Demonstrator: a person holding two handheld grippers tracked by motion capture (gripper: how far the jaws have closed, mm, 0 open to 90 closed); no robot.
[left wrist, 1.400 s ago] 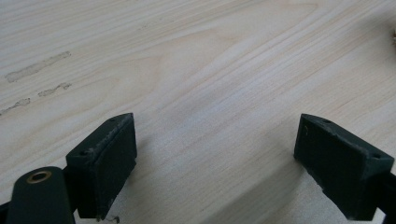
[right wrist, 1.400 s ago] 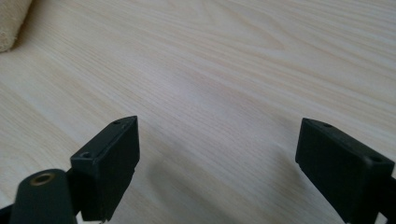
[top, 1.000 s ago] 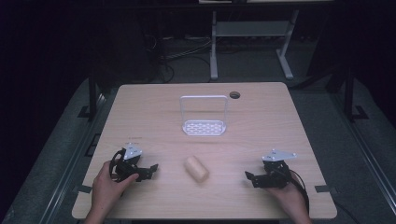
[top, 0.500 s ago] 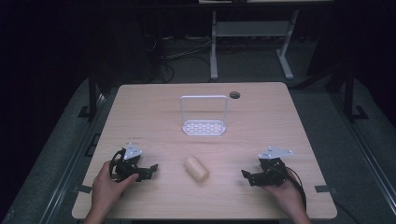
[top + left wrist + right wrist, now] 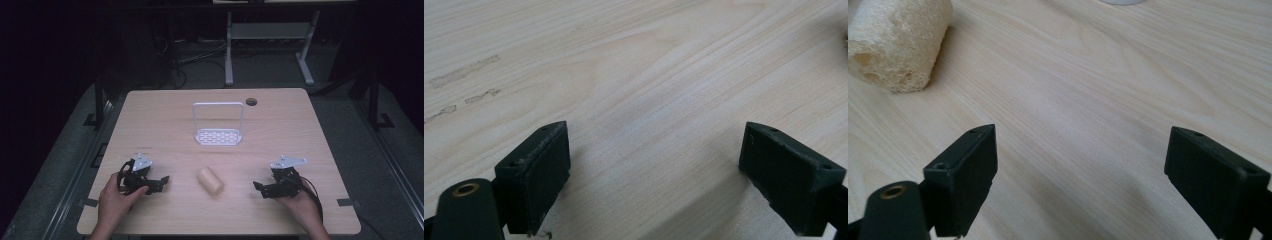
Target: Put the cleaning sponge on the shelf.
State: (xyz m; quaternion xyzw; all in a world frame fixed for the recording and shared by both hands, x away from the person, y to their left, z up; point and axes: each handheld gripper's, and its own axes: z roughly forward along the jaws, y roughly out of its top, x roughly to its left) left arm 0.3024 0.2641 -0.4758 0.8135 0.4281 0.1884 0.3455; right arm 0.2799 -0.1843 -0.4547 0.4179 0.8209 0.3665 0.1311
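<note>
A short tan loofah cylinder [image 5: 210, 180] lies on its side on the wooden table [image 5: 300, 130], near the front middle. My left gripper [image 5: 159, 184] rests on the table to its left, held by a hand, jaws pointing right toward it. In the left gripper view this gripper [image 5: 654, 175] stands open over bare wood. To the loofah's right, my right gripper [image 5: 260, 189] points left at it from a hand's width away. Its own view shows the right gripper [image 5: 1080, 175] open and empty, with the loofah [image 5: 895, 40] ahead at the upper left.
A white rack [image 5: 218, 127] with a perforated base and an upright frame stands behind the loofah at the table's middle. A dark round hole [image 5: 251, 101] sits near the far edge. Beyond the table are dark floor, cables and a white stand [image 5: 270, 35].
My right gripper has crept a little to the left, toward the loofah. The left gripper and the loofah have stayed put.
</note>
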